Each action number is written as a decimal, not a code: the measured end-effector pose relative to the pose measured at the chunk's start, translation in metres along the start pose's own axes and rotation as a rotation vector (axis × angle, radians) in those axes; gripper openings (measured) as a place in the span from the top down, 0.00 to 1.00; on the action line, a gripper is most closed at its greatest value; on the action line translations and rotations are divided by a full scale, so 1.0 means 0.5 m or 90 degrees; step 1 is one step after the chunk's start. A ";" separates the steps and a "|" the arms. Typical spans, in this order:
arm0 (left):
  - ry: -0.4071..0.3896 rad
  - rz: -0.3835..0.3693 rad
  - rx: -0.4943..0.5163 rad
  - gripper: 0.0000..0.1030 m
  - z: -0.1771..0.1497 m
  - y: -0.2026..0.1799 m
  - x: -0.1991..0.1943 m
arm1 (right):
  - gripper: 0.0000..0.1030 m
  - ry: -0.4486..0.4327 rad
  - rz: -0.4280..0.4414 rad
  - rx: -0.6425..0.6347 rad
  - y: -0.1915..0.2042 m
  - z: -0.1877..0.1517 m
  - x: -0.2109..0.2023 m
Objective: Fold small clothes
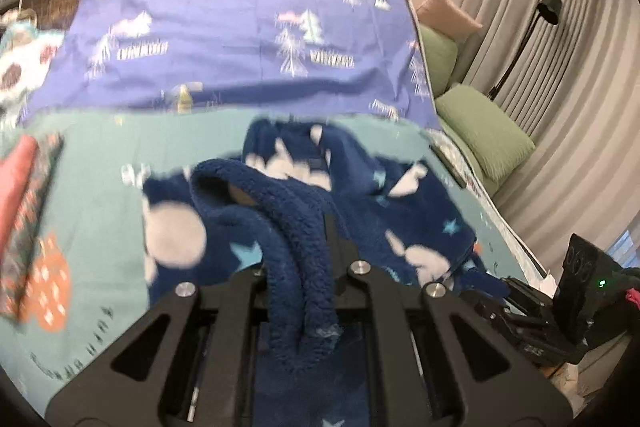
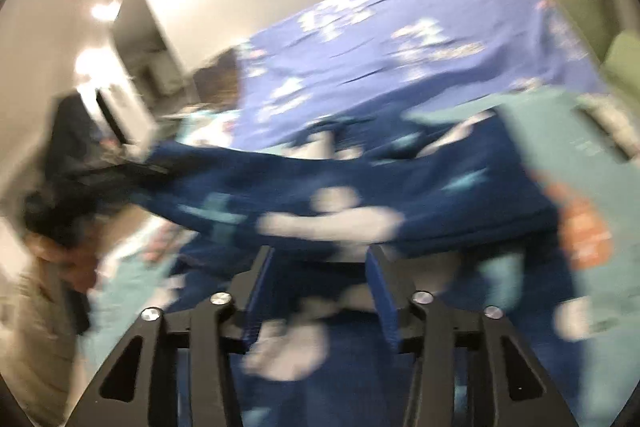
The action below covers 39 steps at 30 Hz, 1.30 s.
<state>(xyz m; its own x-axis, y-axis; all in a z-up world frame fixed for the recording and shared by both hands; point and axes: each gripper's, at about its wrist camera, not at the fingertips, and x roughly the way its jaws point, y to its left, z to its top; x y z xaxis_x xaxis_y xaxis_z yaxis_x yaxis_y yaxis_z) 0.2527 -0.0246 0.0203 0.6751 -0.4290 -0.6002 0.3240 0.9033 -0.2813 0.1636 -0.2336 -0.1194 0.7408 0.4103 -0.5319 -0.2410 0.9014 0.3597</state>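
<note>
A small navy fleece garment (image 1: 368, 195) with white clouds and light blue stars lies crumpled on a teal bed sheet (image 1: 96, 195). My left gripper (image 1: 304, 251) is shut on a thick fleece edge of it, which bunches between the jaws and hangs back over the gripper body. In the blurred right wrist view the garment (image 2: 340, 187) is stretched from the left gripper (image 2: 92, 183), seen at left, across the frame. My right gripper (image 2: 320, 267) stands open, its blue pads (image 2: 380, 283) apart, with fleece lying between and beneath them.
A purple patterned duvet (image 1: 240, 27) covers the bed's far half. Folded clothes (image 1: 24, 203) lie at the left edge. Green cushions (image 1: 480, 123), a floor lamp (image 1: 548, 7) and grey curtains stand to the right. A person's hand (image 2: 68, 259) holds the left gripper.
</note>
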 end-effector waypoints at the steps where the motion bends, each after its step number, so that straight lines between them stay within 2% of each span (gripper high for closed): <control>1: -0.019 0.000 0.012 0.90 0.013 -0.006 -0.016 | 0.52 -0.002 -0.032 -0.006 -0.007 0.004 -0.006; 3: -0.049 0.001 0.027 0.90 0.026 -0.010 -0.040 | 0.52 0.000 -0.079 -0.001 -0.031 0.009 -0.015; 6: -0.061 0.030 0.030 0.89 0.018 0.021 -0.038 | 0.51 0.007 -0.094 0.024 -0.060 0.004 -0.023; 8: -0.035 0.070 0.024 0.87 -0.010 0.062 0.000 | 0.50 0.015 -0.100 0.045 -0.078 -0.005 -0.024; 10: 0.027 0.111 0.004 0.86 -0.058 0.121 0.060 | 0.50 0.024 -0.102 0.058 -0.091 -0.012 -0.020; 13: 0.099 0.123 -0.040 0.79 -0.116 0.173 0.110 | 0.50 0.038 -0.131 0.066 -0.102 -0.018 -0.010; 16: 0.080 0.119 -0.052 0.76 -0.142 0.187 0.098 | 0.50 0.038 -0.162 0.077 -0.116 -0.021 -0.015; 18: 0.070 0.134 -0.062 0.58 -0.140 0.190 0.077 | 0.50 0.037 -0.175 0.085 -0.130 -0.018 -0.018; 20: 0.050 0.160 -0.060 0.48 -0.137 0.188 0.057 | 0.50 0.042 -0.202 0.084 -0.139 -0.014 -0.015; 23: 0.047 0.146 -0.058 0.39 -0.149 0.193 0.037 | 0.49 0.074 -0.203 0.083 -0.150 -0.008 0.005; 25: 0.063 0.151 -0.057 0.38 -0.160 0.201 0.043 | 0.49 0.095 -0.198 0.087 -0.153 -0.008 0.023; 27: 0.085 0.162 -0.063 0.38 -0.171 0.210 0.063 | 0.49 0.107 -0.214 0.092 -0.160 -0.005 0.041; 28: 0.090 0.158 -0.068 0.38 -0.175 0.214 0.068 | 0.52 0.103 -0.240 0.106 -0.170 -0.001 0.045; 29: 0.093 0.157 -0.075 0.36 -0.179 0.217 0.074 | 0.54 0.094 -0.255 0.130 -0.181 0.000 0.041; 32: 0.083 0.158 -0.078 0.36 -0.182 0.216 0.065 | 0.58 0.069 -0.234 0.256 -0.217 -0.013 0.018; 39: 0.070 0.154 -0.070 0.36 -0.189 0.207 0.039 | 0.58 0.044 -0.257 0.203 -0.184 -0.020 -0.023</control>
<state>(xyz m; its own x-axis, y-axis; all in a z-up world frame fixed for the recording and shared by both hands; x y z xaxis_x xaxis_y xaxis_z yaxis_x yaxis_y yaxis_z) 0.2368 0.0608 -0.0913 0.6456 -0.2036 -0.7360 0.0848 0.9770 -0.1959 0.1708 -0.3200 -0.1539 0.6895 0.0568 -0.7221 0.2663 0.9072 0.3257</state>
